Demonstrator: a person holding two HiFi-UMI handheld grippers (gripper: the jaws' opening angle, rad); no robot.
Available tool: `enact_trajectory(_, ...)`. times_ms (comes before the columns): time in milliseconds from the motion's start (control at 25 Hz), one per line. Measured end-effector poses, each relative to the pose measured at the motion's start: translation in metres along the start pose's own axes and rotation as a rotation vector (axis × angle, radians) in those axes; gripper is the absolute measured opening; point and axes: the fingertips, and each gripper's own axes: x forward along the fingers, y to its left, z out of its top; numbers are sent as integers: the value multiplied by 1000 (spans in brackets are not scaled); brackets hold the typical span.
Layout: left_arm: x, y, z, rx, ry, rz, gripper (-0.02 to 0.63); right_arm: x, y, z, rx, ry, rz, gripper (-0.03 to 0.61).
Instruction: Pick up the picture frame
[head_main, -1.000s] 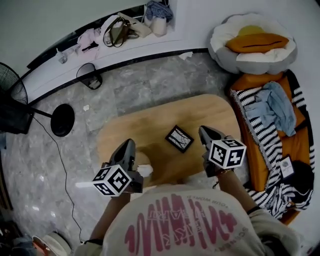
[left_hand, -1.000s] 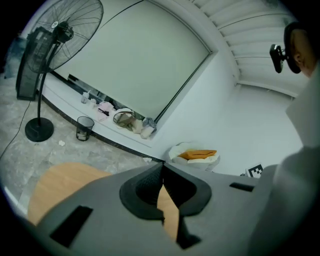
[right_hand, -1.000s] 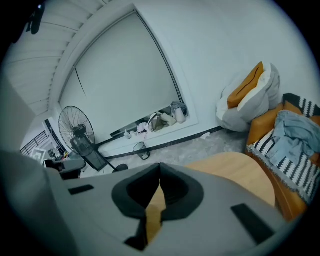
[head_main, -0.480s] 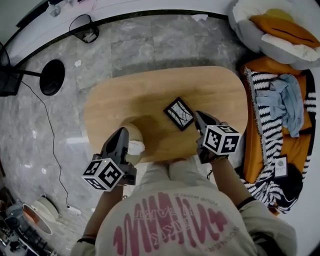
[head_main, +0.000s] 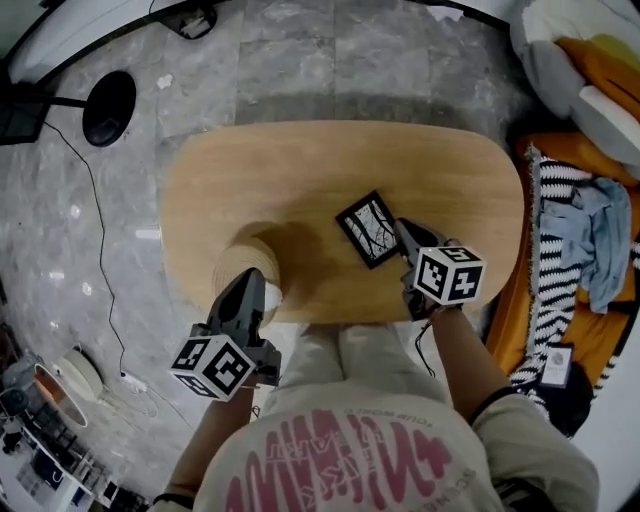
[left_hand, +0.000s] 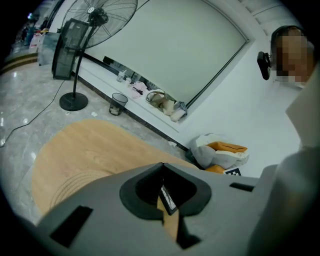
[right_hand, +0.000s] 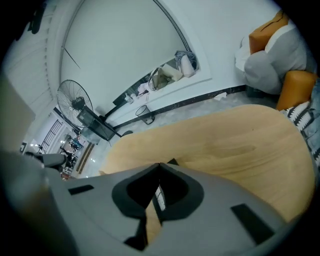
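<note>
The picture frame (head_main: 366, 229), small, black-edged, with a pale branch drawing, lies flat on the oval wooden table (head_main: 300, 170), right of its middle. My right gripper (head_main: 402, 229) is shut and empty, its tip right beside the frame's right edge. Through the gap behind its closed jaws the right gripper view shows a sliver of the frame (right_hand: 159, 198). My left gripper (head_main: 250, 280) is shut too, holding nothing, over the table's near left edge and well left of the frame. A strip of the frame (left_hand: 167, 198) shows in the left gripper view as well.
A pale ringed patch (head_main: 245, 262) marks the tabletop under the left gripper. A fan base (head_main: 108, 107) and cable lie on the grey floor at the far left. Cushions (head_main: 585, 70) and a striped blanket (head_main: 560, 230) crowd the right side.
Both grippers have sunk toward the table. The right one has closed in on the frame's right edge. The head view now looks more steeply down on the table.
</note>
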Motion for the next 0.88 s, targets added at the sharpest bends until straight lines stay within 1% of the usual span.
enact_trajectory(160,17,6,-8,0,-3,8,3,34,-20,-2,-31,47,-2,6)
enact_trajectory(240,23,9,-14,-6,2,29,3,48,-29,-5,-58,73,0,6)
enact_trajectory(360,26,13,-26,-18,23,68,3,58,-37,-12,-63,106,15,11)
enact_trajectory(440,30,14,-32,-38,34,91,3,61,-40,-13,-61,114,33,57)
enact_trajectory(520,36,13,-36,-56,35,103,3,65,-43,-12,-62,128,52,79)
enact_trajectory(640,44,4,-40,-56,40,98,4,72,-46,-17,-65,171,82,122)
enact_trajectory(680,46,1,-42,-53,45,97,3,74,-46,-21,-72,191,89,146)
enact_trajectory(880,51,-7,-51,-71,48,109,3,83,-51,-33,-135,244,58,190)
